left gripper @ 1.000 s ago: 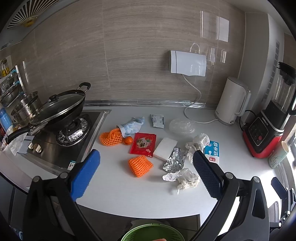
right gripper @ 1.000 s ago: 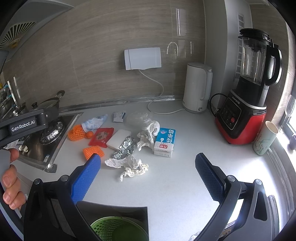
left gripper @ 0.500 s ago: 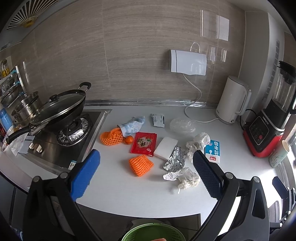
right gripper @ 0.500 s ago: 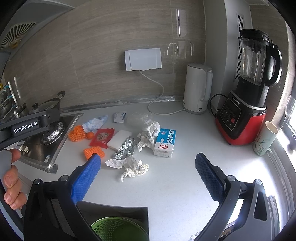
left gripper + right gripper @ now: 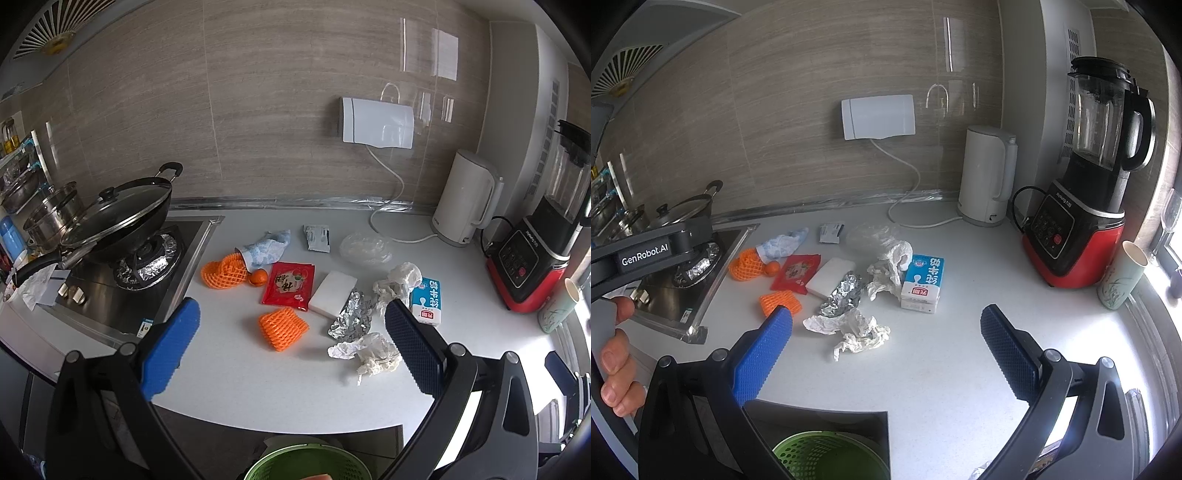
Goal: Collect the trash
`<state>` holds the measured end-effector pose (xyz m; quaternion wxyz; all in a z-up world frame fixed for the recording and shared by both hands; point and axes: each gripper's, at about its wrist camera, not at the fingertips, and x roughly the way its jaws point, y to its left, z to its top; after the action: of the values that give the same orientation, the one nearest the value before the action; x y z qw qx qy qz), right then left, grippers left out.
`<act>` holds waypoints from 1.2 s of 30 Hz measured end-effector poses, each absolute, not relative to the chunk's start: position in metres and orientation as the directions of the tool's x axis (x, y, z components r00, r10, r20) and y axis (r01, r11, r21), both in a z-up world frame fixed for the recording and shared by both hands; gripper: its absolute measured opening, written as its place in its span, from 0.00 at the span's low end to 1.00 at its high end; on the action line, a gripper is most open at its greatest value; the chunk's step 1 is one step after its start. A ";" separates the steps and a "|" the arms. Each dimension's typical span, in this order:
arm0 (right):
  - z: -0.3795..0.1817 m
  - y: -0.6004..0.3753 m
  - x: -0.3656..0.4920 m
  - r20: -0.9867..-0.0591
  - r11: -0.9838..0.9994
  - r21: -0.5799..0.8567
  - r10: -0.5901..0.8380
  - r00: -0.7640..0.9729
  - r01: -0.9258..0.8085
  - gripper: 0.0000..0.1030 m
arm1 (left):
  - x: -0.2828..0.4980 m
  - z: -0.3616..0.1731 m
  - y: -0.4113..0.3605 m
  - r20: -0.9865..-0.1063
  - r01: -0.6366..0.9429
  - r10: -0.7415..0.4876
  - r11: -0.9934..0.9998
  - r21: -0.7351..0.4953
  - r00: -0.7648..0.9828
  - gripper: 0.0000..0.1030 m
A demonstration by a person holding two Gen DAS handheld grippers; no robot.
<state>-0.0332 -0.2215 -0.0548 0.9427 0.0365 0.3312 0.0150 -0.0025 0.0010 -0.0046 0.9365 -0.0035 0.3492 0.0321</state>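
Observation:
Litter lies spread over the white counter (image 5: 258, 380): two orange foam nets (image 5: 282, 328) (image 5: 223, 272), a red packet (image 5: 290, 283), a white block (image 5: 332, 293), crumpled foil (image 5: 351, 317), crumpled paper (image 5: 371, 352) (image 5: 855, 328), a blue-and-white milk carton (image 5: 428, 301) (image 5: 923, 282) and clear plastic wrap (image 5: 365, 247). A green bin (image 5: 827, 456) (image 5: 306, 463) stands below the counter's front edge. My left gripper (image 5: 291, 330) hovers open above the nearer net. Beside the paper my right gripper (image 5: 886, 339) is open too, holding nothing.
A stove with a lidded wok (image 5: 118, 218) and a steel pot (image 5: 55, 218) fills the left. At the back right stand a white kettle (image 5: 467, 199), a red-based blender (image 5: 1086, 206) and a cup (image 5: 1123, 280). A hand (image 5: 617, 365) holds the left gripper's handle.
Both grippers stay open and almost still. The left view has drifted very slightly; the litter has not moved.

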 end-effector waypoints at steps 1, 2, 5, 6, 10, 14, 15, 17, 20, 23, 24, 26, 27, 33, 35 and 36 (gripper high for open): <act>-0.055 -0.221 -0.033 -0.624 0.997 0.081 0.054 0.780 -0.004 0.98 | -0.002 -0.005 0.002 -0.656 -0.062 0.058 0.998 0.016 0.753 0.94; -0.055 -0.221 -0.032 -0.625 0.997 0.082 0.054 0.779 -0.004 0.98 | -0.002 -0.006 0.002 -0.657 -0.062 0.058 0.998 0.017 0.752 0.94; -0.057 -0.220 -0.029 -0.628 0.996 0.086 0.056 0.776 -0.002 0.98 | 0.001 -0.008 0.004 -0.660 -0.060 0.060 0.998 0.023 0.749 0.94; -0.058 -0.219 -0.029 -0.628 0.996 0.086 0.056 0.776 -0.002 0.98 | 0.002 -0.009 0.005 -0.659 -0.059 0.062 0.998 0.027 0.750 0.94; -0.064 -0.215 -0.027 -0.622 0.996 0.092 0.065 0.780 -0.010 0.98 | 0.006 -0.016 0.007 -0.659 -0.040 0.060 0.998 0.046 0.750 0.94; -0.072 -0.213 -0.025 -0.612 0.992 0.124 0.102 0.784 -0.032 0.98 | 0.010 -0.028 0.012 -0.650 -0.015 0.044 0.999 0.051 0.759 0.94; -0.075 -0.213 -0.024 -0.611 0.991 0.131 0.104 0.785 -0.029 0.98 | 0.011 -0.031 0.014 -0.648 -0.008 0.039 0.999 0.052 0.760 0.94; -0.082 -0.212 -0.021 -0.616 0.988 0.152 0.126 0.778 -0.040 0.98 | 0.013 -0.039 0.017 -0.643 0.013 0.029 0.998 0.060 0.766 0.94; -0.096 -0.208 -0.016 -0.632 0.990 0.138 0.112 0.767 -0.031 0.98 | 0.018 -0.051 0.021 -0.642 0.030 0.025 0.997 0.074 0.766 0.94; -0.112 -0.200 -0.009 -0.649 0.994 0.102 0.087 0.756 -0.026 0.98 | 0.026 -0.068 0.027 -0.650 0.058 0.004 0.996 0.074 0.760 0.94; -0.118 -0.197 -0.007 -0.653 0.995 0.096 0.085 0.753 -0.029 0.98 | 0.027 -0.074 0.030 -0.653 0.067 -0.002 0.995 0.074 0.757 0.94; -0.129 -0.192 -0.003 -0.657 0.996 0.087 0.085 0.749 -0.036 0.98 | 0.032 -0.086 0.035 -0.659 0.086 -0.015 0.994 0.075 0.752 0.94; -0.135 -0.190 0.000 -0.660 0.996 0.085 0.087 0.747 -0.041 0.98 | 0.034 -0.093 0.039 -0.661 0.097 -0.023 0.992 0.075 0.750 0.94; -0.166 -0.182 0.022 -0.690 0.996 0.085 0.075 0.720 -0.022 0.98 | 0.050 -0.130 0.057 -0.684 0.161 -0.068 0.984 0.073 0.726 0.94; -0.175 -0.181 0.029 -0.700 0.996 0.083 0.069 0.711 -0.014 0.98 | 0.060 -0.140 0.062 -0.698 0.179 -0.088 0.982 0.058 0.711 0.94; -0.179 -0.180 0.032 -0.704 0.996 0.086 0.071 0.707 -0.015 0.98 | 0.065 -0.147 0.064 -0.708 0.187 -0.097 0.981 0.051 0.700 0.94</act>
<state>0.0320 -0.1803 -0.1794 0.9230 0.0368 0.3823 0.0235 0.0654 0.0644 -0.1468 0.9200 0.0594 0.3795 -0.0774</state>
